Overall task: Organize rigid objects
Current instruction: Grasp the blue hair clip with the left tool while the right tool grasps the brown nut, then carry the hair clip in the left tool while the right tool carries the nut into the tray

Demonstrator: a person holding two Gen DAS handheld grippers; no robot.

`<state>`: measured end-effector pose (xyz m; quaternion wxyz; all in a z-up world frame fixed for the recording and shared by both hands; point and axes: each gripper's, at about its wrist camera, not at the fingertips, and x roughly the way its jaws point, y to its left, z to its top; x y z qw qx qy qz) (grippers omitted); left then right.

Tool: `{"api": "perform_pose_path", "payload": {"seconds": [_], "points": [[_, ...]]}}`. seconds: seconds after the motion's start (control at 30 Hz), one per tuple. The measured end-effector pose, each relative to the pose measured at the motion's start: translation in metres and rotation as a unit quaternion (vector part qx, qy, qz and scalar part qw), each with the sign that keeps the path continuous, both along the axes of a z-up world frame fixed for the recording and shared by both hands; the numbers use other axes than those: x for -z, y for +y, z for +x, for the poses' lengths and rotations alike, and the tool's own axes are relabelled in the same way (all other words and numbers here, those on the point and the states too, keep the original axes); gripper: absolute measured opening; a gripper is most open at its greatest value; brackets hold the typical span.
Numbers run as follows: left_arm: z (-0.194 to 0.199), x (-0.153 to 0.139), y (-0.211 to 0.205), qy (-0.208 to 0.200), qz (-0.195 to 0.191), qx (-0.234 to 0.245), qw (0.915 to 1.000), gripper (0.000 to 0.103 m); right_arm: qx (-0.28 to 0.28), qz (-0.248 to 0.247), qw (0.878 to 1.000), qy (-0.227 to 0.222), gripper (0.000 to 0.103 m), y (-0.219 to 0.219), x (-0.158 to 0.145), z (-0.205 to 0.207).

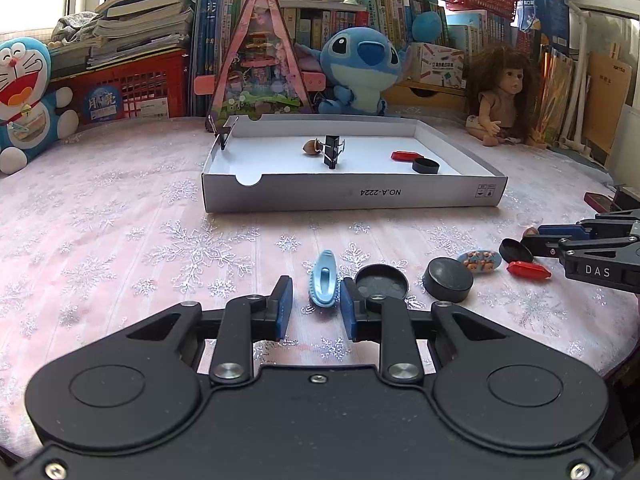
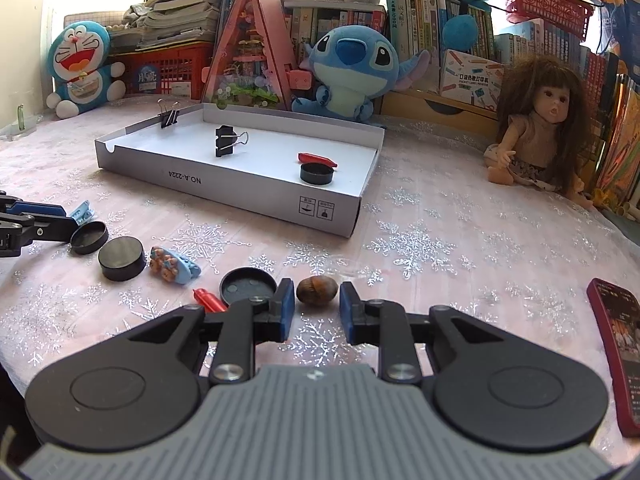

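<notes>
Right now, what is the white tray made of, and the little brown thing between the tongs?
The white tray looks like thin cardboard: matte, folded walls, printed lettering, a cut thumb notch. The brown thing in the right tongs looks like a real nut or acorn, with a glossy streaked shell; it could be painted plastic.

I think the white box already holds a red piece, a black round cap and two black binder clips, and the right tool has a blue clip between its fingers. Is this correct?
Not quite. The white box does hold the red piece, black cap and binder clips, but the right tool has a brown nut between its fingers, as the right wrist view shows. The blue clip sits at the left tool.
</notes>
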<state>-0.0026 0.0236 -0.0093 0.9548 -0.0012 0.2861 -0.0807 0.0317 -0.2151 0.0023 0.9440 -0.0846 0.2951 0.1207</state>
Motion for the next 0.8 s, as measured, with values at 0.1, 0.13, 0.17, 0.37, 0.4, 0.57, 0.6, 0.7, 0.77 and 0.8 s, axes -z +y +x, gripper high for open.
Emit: {"api": "perform_pose_path", "payload": {"seconds": [0.1,0.13,0.17,0.37,0.4,0.57,0.6,0.7,0.77,0.8], "points": [[0.002,0.0,-0.001,-0.002,0.003,0.0,1.0,0.024,0.0,0.002,1.0,-0.002,0.036,0.0,0.0,0.001],[0.002,0.001,-0.002,-0.003,0.004,0.0,1.0,0.024,0.0,0.002,1.0,-0.003,0.036,0.0,0.0,0.001],[0.002,0.001,-0.002,-0.003,0.004,0.0,1.0,0.024,0.0,0.001,1.0,-0.003,0.036,0.0,0.001,0.001],[0.003,0.002,-0.003,-0.006,0.004,0.007,1.0,0.015,0.012,0.005,1.0,-0.009,0.045,0.0,0.003,0.004],[0.003,0.001,-0.003,-0.005,0.0,0.011,0.9999,0.014,0.02,0.002,1.0,-0.008,0.043,0.0,0.003,0.006],[0.003,-0.002,-0.006,-0.004,-0.006,0.018,0.9998,0.014,0.018,-0.009,1.0,-0.003,0.026,0.005,0.001,0.005],[0.003,-0.003,-0.006,-0.005,-0.006,0.017,0.9998,0.014,0.013,-0.008,1.0,-0.003,0.026,0.006,0.0,0.004],[0.004,-0.007,-0.007,-0.008,-0.007,0.011,0.9999,0.014,0.004,-0.007,1.0,-0.004,0.026,0.01,-0.004,0.0],[0.005,-0.01,-0.009,-0.011,0.0,0.003,0.9999,0.014,0.0,-0.003,1.0,-0.007,0.026,0.011,-0.009,-0.002],[0.006,-0.012,-0.009,-0.012,0.003,-0.002,0.9999,0.014,-0.001,-0.001,1.0,-0.009,0.026,0.012,-0.011,-0.002]]}}
